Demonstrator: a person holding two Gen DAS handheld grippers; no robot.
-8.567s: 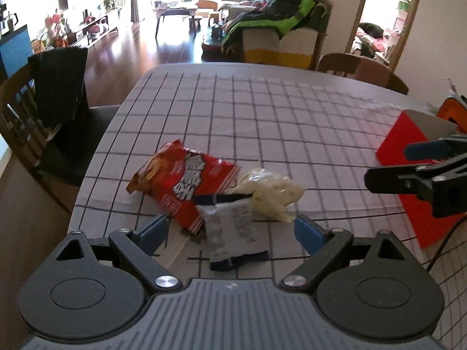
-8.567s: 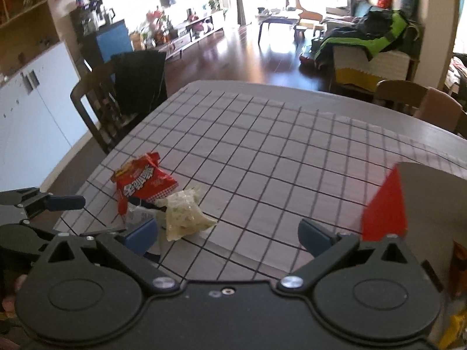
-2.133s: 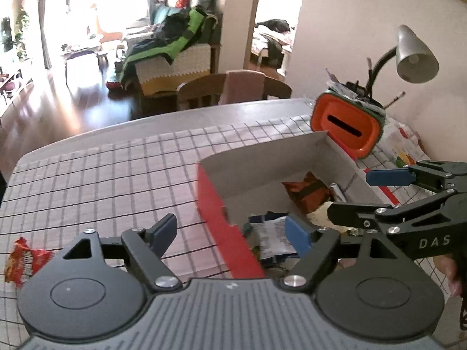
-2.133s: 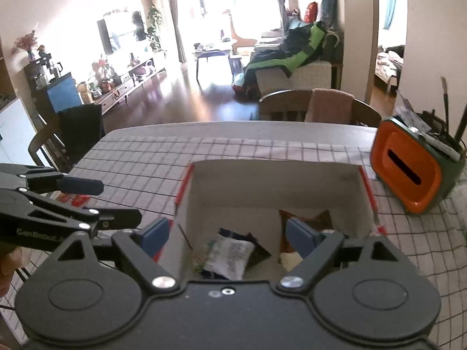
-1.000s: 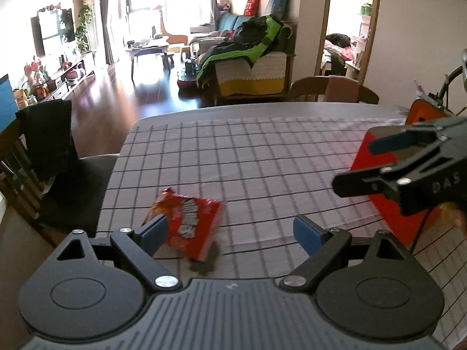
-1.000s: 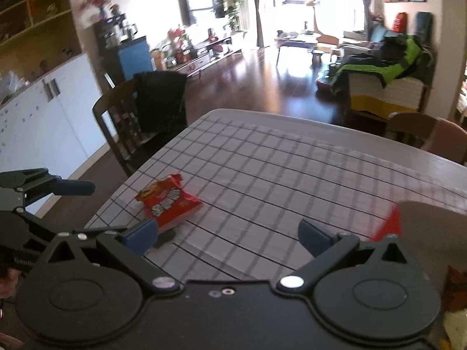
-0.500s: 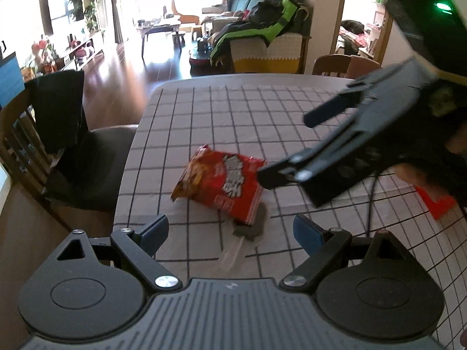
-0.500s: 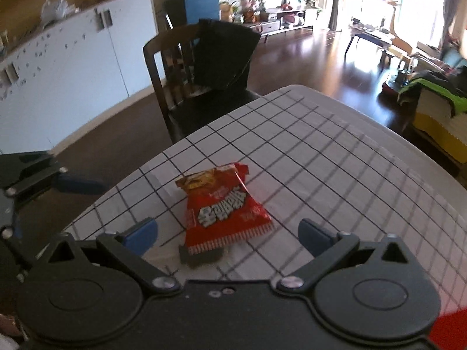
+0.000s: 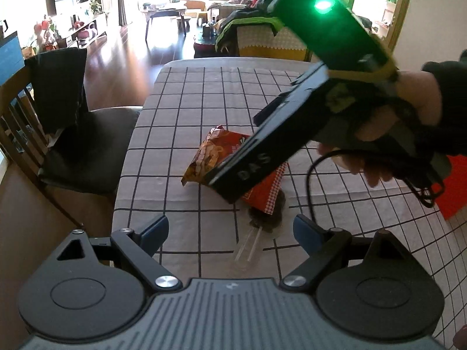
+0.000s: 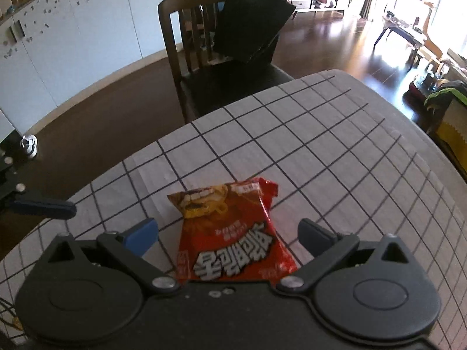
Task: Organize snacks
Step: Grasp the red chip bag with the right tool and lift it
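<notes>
With the right tool [image 10: 227, 233] poised open over the red snack bag [image 10: 233, 239] on the tabletop [image 10: 350, 145], the pickup step needs lowering and closing; the left tool [image 9: 230, 230] waits open

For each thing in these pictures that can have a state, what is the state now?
red snack bag: sealed, lying flat on the checked tablecloth, not gripped.
right gripper: open, the bag between its fingers.
left gripper: open, empty.
chair: empty seat, dark cloth over its back.
</notes>
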